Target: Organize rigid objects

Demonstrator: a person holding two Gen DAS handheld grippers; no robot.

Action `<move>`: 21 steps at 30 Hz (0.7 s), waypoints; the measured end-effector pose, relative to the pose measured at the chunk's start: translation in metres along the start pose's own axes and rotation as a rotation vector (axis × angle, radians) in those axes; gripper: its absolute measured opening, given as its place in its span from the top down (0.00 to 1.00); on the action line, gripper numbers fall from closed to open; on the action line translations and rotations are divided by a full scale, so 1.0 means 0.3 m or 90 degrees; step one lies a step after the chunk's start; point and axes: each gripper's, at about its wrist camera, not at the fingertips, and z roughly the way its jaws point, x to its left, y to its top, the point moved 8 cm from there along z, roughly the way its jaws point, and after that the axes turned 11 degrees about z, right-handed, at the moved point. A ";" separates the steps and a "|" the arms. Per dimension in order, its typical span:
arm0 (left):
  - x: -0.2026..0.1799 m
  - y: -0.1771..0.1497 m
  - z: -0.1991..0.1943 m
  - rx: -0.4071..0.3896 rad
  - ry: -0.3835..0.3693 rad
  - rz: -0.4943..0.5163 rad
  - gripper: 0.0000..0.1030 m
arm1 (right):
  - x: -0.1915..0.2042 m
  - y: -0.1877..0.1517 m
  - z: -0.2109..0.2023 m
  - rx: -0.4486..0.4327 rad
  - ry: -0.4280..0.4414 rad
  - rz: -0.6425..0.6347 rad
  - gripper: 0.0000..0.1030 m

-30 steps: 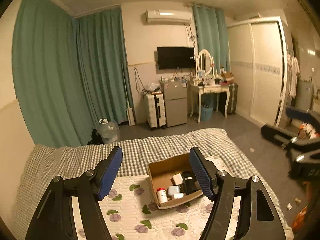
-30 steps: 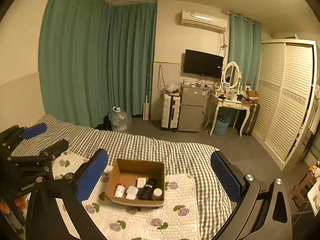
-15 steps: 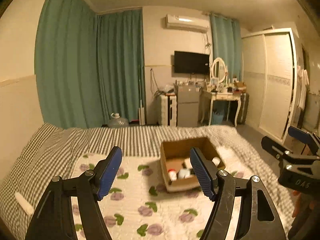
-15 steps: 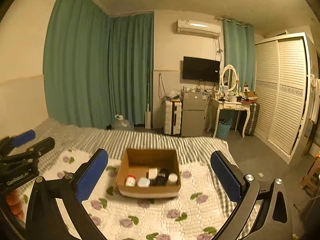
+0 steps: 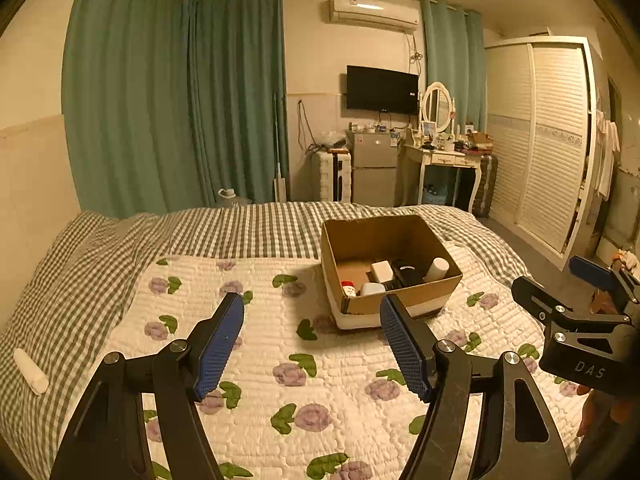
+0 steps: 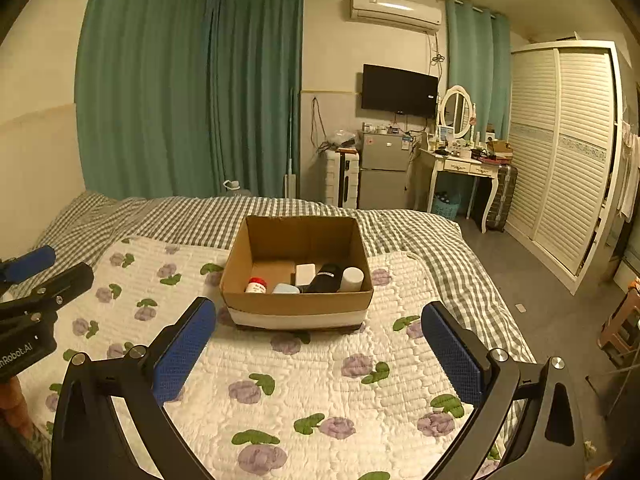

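An open cardboard box [image 5: 400,303] [image 6: 298,303] stands on the white flowered quilt [image 5: 300,364] [image 6: 320,380]. Inside it are a red-capped white bottle [image 6: 256,285], a white block [image 6: 305,274], a black object [image 6: 325,278], a white cylinder [image 6: 352,279] and a pale flat container [image 6: 285,289]. My left gripper [image 5: 311,322] is open and empty, just left of and in front of the box. My right gripper [image 6: 318,322] is open and empty, centred in front of the box. Each gripper shows at the edge of the other's view.
A white tube-like object [image 5: 31,371] lies on the checked bedcover [image 5: 80,280] at the far left. Beyond the bed stand a small fridge [image 5: 374,170], a suitcase [image 5: 336,176], a dressing table [image 5: 448,164] and a wardrobe [image 5: 544,140]. Bare floor lies to the right.
Both grippers have dropped lower and moved closer to the box, which looks larger now. Both stayed open and empty.
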 end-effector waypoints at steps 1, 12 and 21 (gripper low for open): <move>0.001 -0.003 0.000 0.002 -0.004 -0.002 0.29 | 0.003 -0.001 0.001 0.002 0.002 0.000 0.00; -0.003 -0.014 0.006 0.013 -0.017 -0.001 0.29 | 0.014 0.000 0.007 0.016 0.000 0.005 0.00; -0.012 -0.022 0.012 0.020 -0.021 0.001 0.29 | 0.023 -0.001 0.004 0.018 0.000 0.004 0.00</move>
